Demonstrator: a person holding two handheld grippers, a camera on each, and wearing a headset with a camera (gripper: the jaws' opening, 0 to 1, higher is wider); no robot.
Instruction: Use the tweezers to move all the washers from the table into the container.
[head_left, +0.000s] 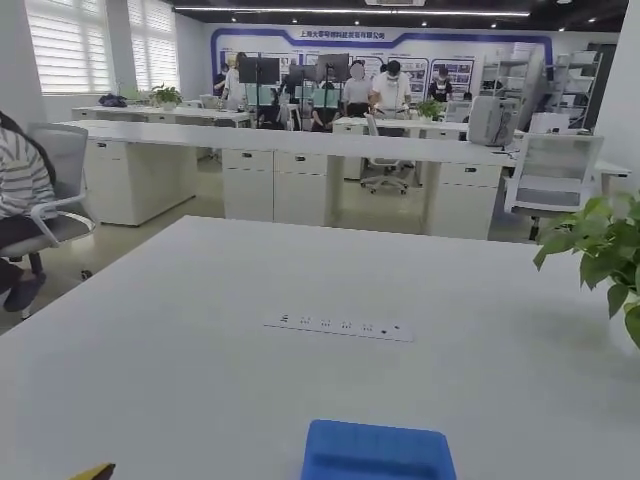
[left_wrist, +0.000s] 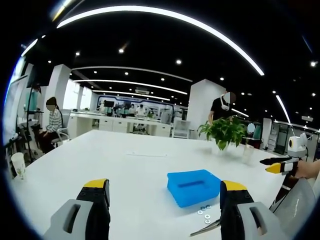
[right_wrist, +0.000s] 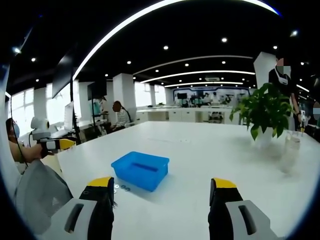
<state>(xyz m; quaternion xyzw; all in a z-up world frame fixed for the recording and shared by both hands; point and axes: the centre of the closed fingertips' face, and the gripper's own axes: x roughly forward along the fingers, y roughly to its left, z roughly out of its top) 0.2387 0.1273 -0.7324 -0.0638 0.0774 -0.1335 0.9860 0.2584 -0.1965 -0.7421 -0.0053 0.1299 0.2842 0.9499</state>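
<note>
Left gripper (left_wrist: 164, 184) hovers near washers (left_wrist: 204, 210).

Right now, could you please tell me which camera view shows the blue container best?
The right gripper view: the blue container sits whole, open inside plain. The left gripper view has it whole, less clearly hollow; the head view crops it.

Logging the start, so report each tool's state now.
Left tool: open, holding nothing.
Right tool: open, holding nothing.
</note>
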